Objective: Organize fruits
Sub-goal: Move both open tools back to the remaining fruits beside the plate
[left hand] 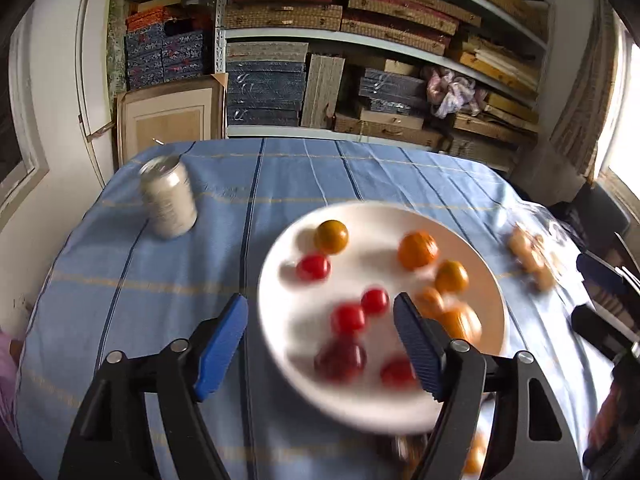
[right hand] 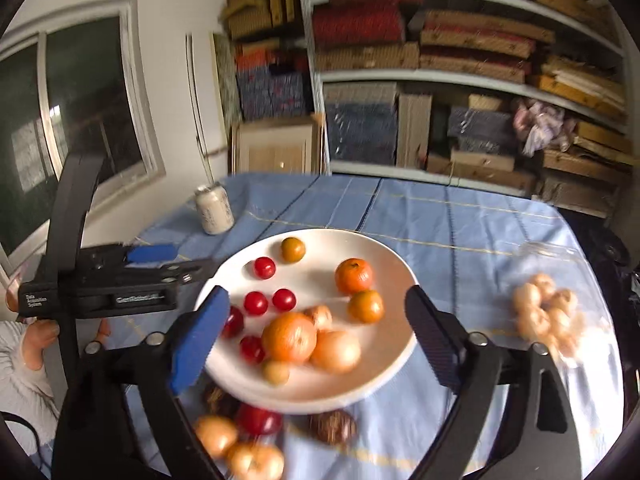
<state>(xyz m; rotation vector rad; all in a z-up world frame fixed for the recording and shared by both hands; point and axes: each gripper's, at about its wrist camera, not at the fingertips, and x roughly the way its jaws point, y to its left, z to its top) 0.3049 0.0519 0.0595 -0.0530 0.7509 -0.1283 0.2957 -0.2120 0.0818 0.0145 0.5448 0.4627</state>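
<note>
A white plate (right hand: 320, 248) sits mid-table holding small red tomatoes (right hand: 265, 267), oranges (right hand: 353, 276) and pale yellow fruit (right hand: 336, 351). My right gripper (right hand: 316, 300) hovers open over the plate's near side, its blue pads wide apart and gripping nothing. In the left wrist view the same plate (left hand: 360, 224) lies below my left gripper (left hand: 320, 320), which is also open with nothing in it; red tomatoes (left hand: 348, 318) show blurred between its fingers. More fruit (right hand: 258, 419) lies loose on the cloth in front of the plate.
A pale drinks can (right hand: 214, 210) stands at the far left of the blue striped cloth (right hand: 460, 216). A clear bag of pale round fruit (right hand: 546, 312) lies to the right. Shelves of boxes (right hand: 460, 60) stand behind the table. A person's hand (right hand: 36, 340) is at the left.
</note>
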